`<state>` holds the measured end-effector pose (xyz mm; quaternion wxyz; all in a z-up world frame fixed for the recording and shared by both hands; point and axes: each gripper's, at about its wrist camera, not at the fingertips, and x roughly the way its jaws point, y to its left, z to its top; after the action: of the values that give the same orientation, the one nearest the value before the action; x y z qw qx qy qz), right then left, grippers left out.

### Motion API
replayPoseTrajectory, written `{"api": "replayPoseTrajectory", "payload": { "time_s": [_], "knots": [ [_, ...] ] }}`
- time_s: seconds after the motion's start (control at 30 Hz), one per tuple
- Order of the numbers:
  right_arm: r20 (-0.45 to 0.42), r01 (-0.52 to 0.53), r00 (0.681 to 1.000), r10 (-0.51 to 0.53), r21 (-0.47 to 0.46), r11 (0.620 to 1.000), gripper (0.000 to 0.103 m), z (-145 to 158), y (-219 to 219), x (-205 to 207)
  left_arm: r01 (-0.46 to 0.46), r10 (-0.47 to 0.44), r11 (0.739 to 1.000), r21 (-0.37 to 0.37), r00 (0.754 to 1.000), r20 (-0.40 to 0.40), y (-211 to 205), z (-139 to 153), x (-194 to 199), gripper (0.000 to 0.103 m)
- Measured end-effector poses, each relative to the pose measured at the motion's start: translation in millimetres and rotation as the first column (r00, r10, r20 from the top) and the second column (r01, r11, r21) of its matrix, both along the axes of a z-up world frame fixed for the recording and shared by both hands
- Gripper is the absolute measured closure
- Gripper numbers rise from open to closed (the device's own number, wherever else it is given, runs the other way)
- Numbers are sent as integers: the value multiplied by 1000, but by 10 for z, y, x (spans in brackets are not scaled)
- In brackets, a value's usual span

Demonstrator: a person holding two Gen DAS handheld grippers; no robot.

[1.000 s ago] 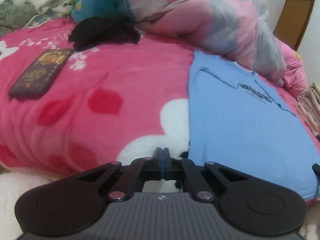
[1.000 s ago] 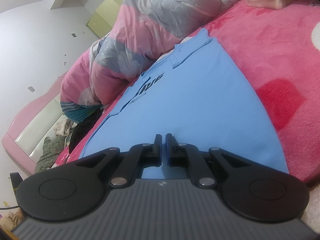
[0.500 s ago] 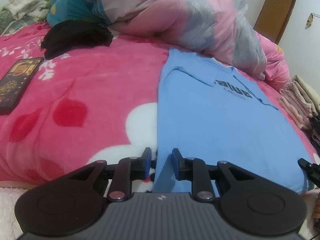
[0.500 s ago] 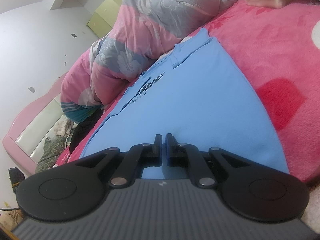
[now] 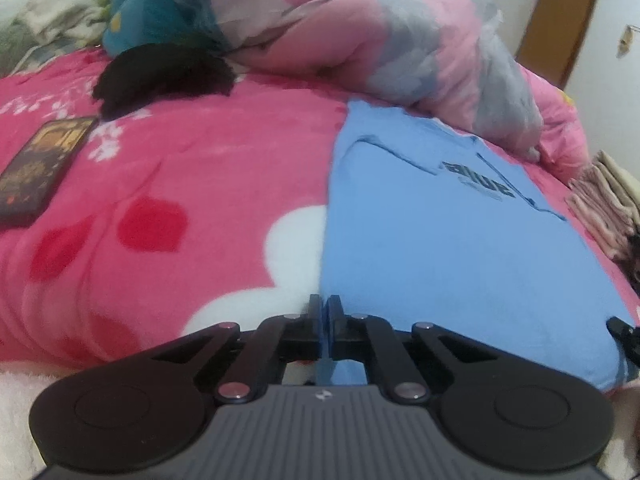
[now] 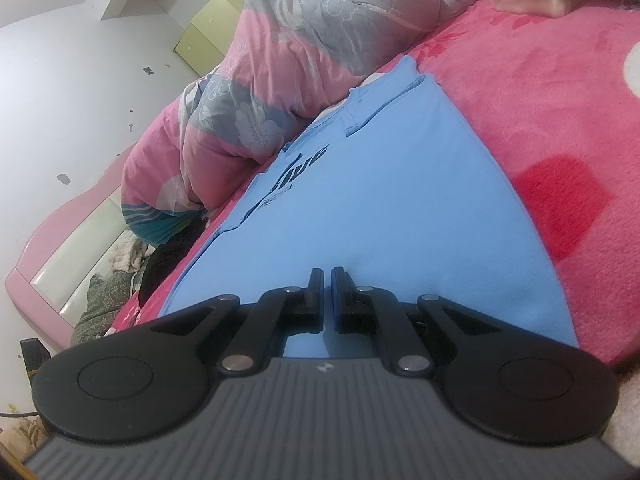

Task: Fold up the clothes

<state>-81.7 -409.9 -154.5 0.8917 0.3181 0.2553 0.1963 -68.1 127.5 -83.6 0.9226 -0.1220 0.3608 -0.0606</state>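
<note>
A light blue T-shirt [image 5: 460, 248] with dark lettering lies flat on the pink flowered blanket [image 5: 180, 168], its hem toward me. My left gripper [image 5: 324, 308] sits at the near left corner of that hem. Its jaws are closing to a thin slit, and blue cloth shows between them. In the right wrist view the same T-shirt [image 6: 380, 208] stretches away from my right gripper [image 6: 328, 280], which is shut on the hem's other corner. A tip of the right gripper [image 5: 620, 332] shows at the right edge of the left wrist view.
A dark phone [image 5: 40, 168] and a black garment [image 5: 164, 76] lie on the blanket to the left. A bunched pink and grey quilt [image 5: 400, 52] lies behind the shirt. Folded clothes [image 5: 600, 204] are stacked at the right. A brown door [image 5: 560, 28] stands beyond.
My left gripper moved right from the blanket to the shirt's left hem corner, opened around the edge, and has now closed on it. The right gripper has not moved.
</note>
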Motion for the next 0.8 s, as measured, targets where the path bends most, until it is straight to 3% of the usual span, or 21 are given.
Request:
{"api": "replayPoseTrajectory", "payload": {
  "time_s": [0.03, 0.1, 0.13, 0.33, 0.47, 0.5, 0.53, 0.67, 0.8],
  "knots": [
    [1, 0, 1000, 0, -1, 1000, 100, 0, 0, 0, 5, -5, 1000, -10, 1000, 5, 13, 23, 10, 95],
    [2, -1, 1000, 1, 0, 1000, 100, 0, -1, -2, 7, -6, 1000, -29, 1000, 25, 40, 75, 37, 79],
    [2, -2, 1000, 2, 0, 1000, 100, 0, 0, -3, 8, -7, 999, -31, 999, 36, 37, 102, 72, 76],
    [2, -4, 1000, 4, -1, 1000, 100, 3, -8, 11, 32, -31, 999, -17, 998, 47, -78, 138, 481, 74],
    [1, -5, 1000, 5, 1, 1000, 100, 2, -18, 22, 10, -10, 1000, -15, 1000, 15, -89, 40, 765, 79],
    [1, -5, 1000, 5, 2, 1000, 100, 2, -15, 23, 5, -5, 1000, -3, 1000, 7, -90, 17, 812, 94],
    [1, -5, 1000, 5, 2, 1000, 100, 2, -13, 25, 0, 0, 1000, 7, 1000, 5, -91, 4, 826, 100],
    [0, -6, 1000, 6, 4, 1000, 100, 0, -4, 34, -26, 26, 999, 44, 1000, 8, -92, -19, 809, 100],
    [1, -5, 1000, 5, 5, 1000, 100, 1, 9, 29, -38, 38, 999, 29, 999, 2, -48, -46, 817, 100]
  ]
}}
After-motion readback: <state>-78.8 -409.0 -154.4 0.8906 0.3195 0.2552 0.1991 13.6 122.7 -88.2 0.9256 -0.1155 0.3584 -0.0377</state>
